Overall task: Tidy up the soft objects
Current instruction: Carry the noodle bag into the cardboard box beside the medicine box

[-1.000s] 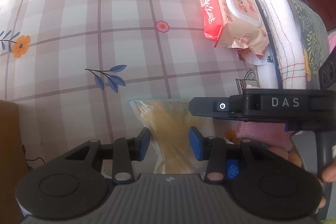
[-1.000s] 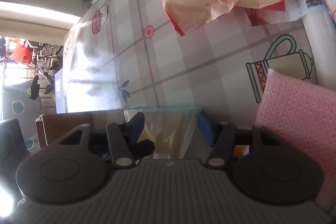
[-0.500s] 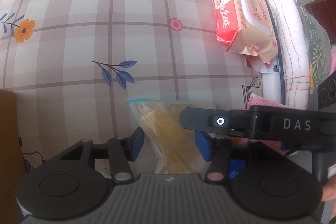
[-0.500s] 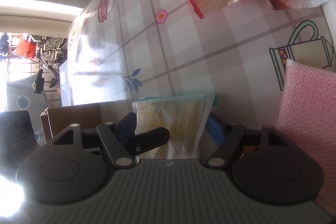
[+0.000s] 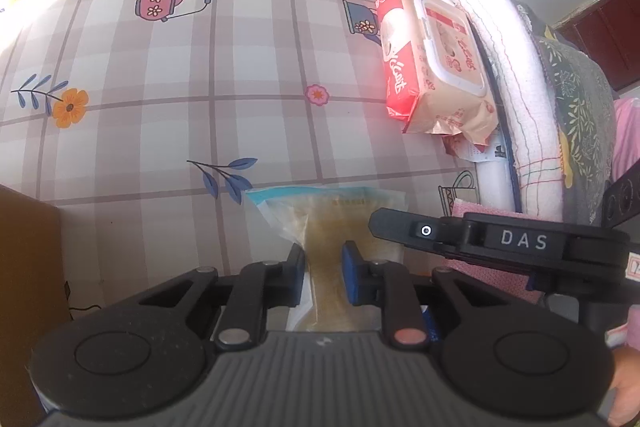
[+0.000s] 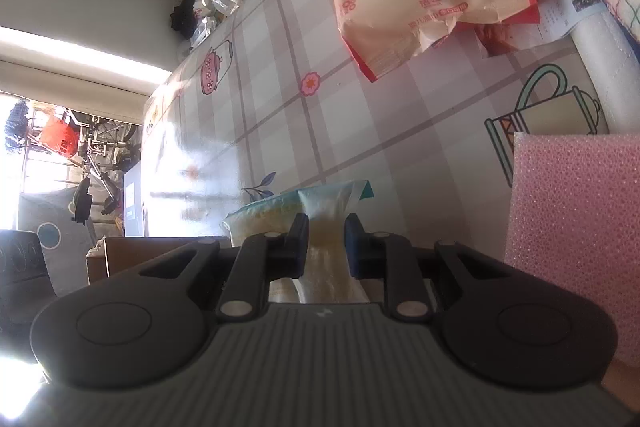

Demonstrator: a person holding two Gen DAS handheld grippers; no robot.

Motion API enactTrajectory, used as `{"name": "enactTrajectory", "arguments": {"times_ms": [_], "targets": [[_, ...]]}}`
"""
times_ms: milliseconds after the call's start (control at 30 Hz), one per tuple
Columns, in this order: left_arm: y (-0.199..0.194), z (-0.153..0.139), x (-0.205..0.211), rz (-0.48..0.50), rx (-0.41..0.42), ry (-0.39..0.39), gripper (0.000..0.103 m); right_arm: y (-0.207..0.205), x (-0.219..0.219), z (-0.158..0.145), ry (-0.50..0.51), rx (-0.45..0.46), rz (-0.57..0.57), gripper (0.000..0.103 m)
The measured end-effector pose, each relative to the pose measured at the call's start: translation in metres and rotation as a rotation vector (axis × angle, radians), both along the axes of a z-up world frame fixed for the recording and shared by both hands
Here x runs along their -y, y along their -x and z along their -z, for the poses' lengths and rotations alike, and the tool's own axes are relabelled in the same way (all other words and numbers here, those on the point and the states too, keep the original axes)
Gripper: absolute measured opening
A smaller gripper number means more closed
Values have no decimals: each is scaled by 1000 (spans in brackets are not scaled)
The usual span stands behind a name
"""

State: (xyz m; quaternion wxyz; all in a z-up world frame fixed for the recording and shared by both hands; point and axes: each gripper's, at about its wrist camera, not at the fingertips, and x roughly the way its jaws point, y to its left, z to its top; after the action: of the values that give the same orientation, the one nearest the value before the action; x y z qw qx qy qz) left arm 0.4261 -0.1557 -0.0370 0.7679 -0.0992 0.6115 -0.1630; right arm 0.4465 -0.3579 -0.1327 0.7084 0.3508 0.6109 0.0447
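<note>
A: What sits around your two grippers on the counter (image 5: 168,131)?

B: Your left gripper (image 5: 323,267) and your right gripper (image 6: 326,245) both have their fingers clenched on the same clear pouch (image 5: 332,223) of yellowish filling, which lies at the near edge of the counter. The right gripper's black body crosses your left view just right of the pouch, and covers part of the pink foam sheet (image 6: 576,227) lying beside the pouch toward the right edge.

A: And farther off?

B: A pack of wet wipes (image 5: 432,67) rests near the counter's right edge, well apart from the pouch, its white flip lid facing up. Under its near end a printed paper leaflet (image 6: 560,3) sticks out. Along the right edge runs a rolled white cloth with coloured stitching (image 5: 508,75), with a dark leaf-patterned fabric (image 5: 580,107) behind it. A brown cardboard box (image 5: 24,267) stands off the near left corner.

A: Any writing you can read?

B: "DAS" in white letters on the right gripper's body. The wipes pack carries red and white script and Chinese characters, too small for you to make out. The counter cover shows printed teapots, cups and flowers on a checked pattern.
</note>
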Motion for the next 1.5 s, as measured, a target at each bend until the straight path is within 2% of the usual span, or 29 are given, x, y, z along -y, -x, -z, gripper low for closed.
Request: {"name": "enactTrajectory", "arguments": {"times_ms": [200,400,567,700,900,1033,1133,1333,1500], "targets": [[18,-48,-15,-8,97,60,20,8,-9,-63,48,131,-12,16],[51,-103,-44,-13,213,106,20,24,-37,-134,79,250,-35,16],[89,-141,-91,-33,305,115,20,44,-89,-188,83,326,-102,16],[115,-154,-144,-97,333,108,20,49,-147,-207,63,344,-178,16],[134,-143,-223,-204,305,30,20,40,-240,-192,13,279,-279,16],[132,-116,-266,-242,249,-38,20,33,-305,-162,18,215,-345,16],[121,-86,-290,-271,185,-69,21,28,-335,-135,32,167,-366,16],[88,-32,-309,-301,107,-90,21,5,-363,-82,98,111,-372,19],[67,-8,-307,-291,84,-128,21,-11,-360,-60,120,84,-364,19]]}}
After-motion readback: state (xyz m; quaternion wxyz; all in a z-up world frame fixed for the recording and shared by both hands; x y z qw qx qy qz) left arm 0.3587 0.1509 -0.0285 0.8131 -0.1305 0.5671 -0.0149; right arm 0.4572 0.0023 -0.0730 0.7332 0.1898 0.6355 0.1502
